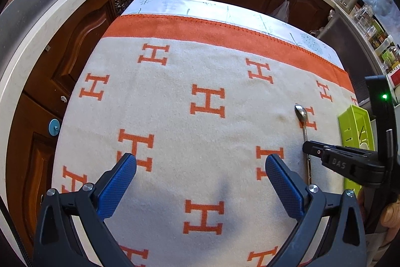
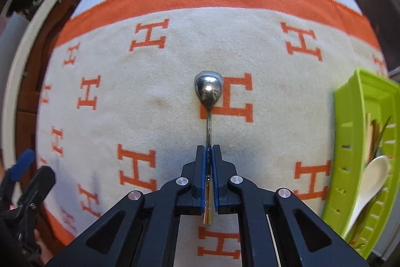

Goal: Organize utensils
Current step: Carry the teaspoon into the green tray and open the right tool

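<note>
Right wrist view gives us the right gripper (image 2: 209,154) closed tight on the handle of the metal spoon (image 2: 208,89), which lies on the blanket (image 2: 160,81) left of the green tray (image 2: 350,131); only here do we see a white spoon (image 2: 372,174) inside that tray. Left wrist view alone shows our left gripper (image 1: 200,164) spread wide and empty left of the spoon, and "DAS" on the right gripper's finger, among the blanket's orange "H" letters.

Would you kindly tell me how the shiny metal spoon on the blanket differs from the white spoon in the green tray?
The shiny metal spoon is silvery and reflective; the white spoon is matt and looks like plastic or ceramic. The metal spoon lies on the cream and orange blanket, the white one inside the green slotted tray among other utensils. The right gripper is shut on the metal spoon's thin handle; nothing grips the white one. Both are spoons.
</note>
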Motion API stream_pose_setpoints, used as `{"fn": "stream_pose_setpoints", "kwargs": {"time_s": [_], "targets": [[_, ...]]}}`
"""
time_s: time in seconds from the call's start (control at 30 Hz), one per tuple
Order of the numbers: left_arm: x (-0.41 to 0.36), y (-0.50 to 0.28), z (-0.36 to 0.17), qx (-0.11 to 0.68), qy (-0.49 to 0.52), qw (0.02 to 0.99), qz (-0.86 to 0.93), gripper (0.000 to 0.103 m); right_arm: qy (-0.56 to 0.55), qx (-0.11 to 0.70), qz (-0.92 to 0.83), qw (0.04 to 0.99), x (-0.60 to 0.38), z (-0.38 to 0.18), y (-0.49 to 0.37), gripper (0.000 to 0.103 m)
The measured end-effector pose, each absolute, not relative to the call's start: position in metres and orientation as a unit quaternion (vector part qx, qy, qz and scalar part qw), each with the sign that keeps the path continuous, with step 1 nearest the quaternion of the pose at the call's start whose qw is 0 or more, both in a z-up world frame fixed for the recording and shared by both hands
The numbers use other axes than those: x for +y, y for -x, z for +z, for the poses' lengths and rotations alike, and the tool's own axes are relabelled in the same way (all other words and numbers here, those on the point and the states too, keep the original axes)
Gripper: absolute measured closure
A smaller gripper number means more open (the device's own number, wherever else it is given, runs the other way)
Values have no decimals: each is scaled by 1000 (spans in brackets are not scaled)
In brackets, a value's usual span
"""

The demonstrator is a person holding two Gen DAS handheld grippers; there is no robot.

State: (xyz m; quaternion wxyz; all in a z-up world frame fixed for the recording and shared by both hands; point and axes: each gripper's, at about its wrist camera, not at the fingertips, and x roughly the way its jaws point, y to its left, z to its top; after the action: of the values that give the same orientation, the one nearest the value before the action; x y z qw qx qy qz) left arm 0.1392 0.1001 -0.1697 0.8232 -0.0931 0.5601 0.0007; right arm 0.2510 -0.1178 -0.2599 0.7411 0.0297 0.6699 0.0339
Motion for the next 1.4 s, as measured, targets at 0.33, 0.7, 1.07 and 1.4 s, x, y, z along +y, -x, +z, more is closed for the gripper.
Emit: {"fn": "stream_pose_setpoints", "kwargs": {"time_s": [0.33,0.7,1.07,1.4], "targets": [[87,-126,-157,555,77,828,-7,1,-97,643,74,756,-153,-232,-206,99],[28,-107,-135,558,68,824,-76,1,-110,570,57,812,-235,-146,-124,99],[-44,-86,-107,508,56,852,-113,1,-62,555,-24,829,-330,-127,-66,99],[-73,-76,-110,509,52,851,-116,1,-54,575,-32,816,-349,-164,-79,99]]}}
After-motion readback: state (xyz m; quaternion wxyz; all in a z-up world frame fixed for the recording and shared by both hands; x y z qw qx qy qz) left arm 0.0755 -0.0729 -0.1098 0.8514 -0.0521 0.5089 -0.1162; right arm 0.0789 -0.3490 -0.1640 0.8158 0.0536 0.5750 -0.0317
